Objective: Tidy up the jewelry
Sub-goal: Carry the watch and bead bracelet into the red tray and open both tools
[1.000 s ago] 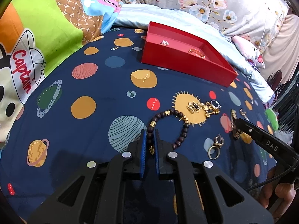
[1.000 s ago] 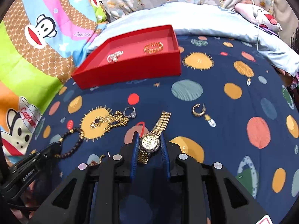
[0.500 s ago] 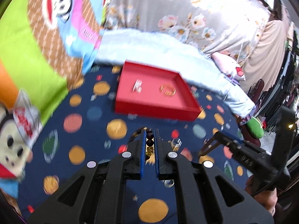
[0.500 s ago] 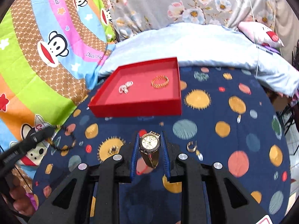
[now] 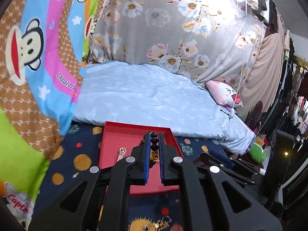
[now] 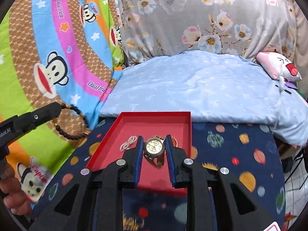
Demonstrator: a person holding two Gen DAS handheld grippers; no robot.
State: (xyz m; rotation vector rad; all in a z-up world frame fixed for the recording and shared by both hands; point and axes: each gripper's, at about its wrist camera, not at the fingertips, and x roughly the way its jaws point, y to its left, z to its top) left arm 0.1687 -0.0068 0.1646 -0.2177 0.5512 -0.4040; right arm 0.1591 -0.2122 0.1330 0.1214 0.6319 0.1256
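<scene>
My left gripper (image 5: 153,136) is shut on a dark bead bracelet (image 5: 154,140) and holds it above the red tray (image 5: 113,134). The bracelet hangs from the left gripper in the right wrist view (image 6: 76,123). My right gripper (image 6: 154,137) is shut on a gold wristwatch (image 6: 154,146) and holds it above the red tray (image 6: 123,127). A silver chain piece (image 6: 128,142) lies in the tray, also showing in the left wrist view (image 5: 121,152). A gold bangle (image 6: 174,140) shows partly behind my right fingers.
The tray sits on a dark blue planet-print sheet (image 6: 231,154). A light blue blanket (image 6: 192,88) lies behind it, with a pink plush pillow (image 6: 277,67) at right. A gold chain and a ring (image 5: 161,222) lie on the sheet near the bottom of the left wrist view.
Both grippers rose from the sheet with their pieces and moved forward over the red tray. The bracelet and the watch left the sheet.
</scene>
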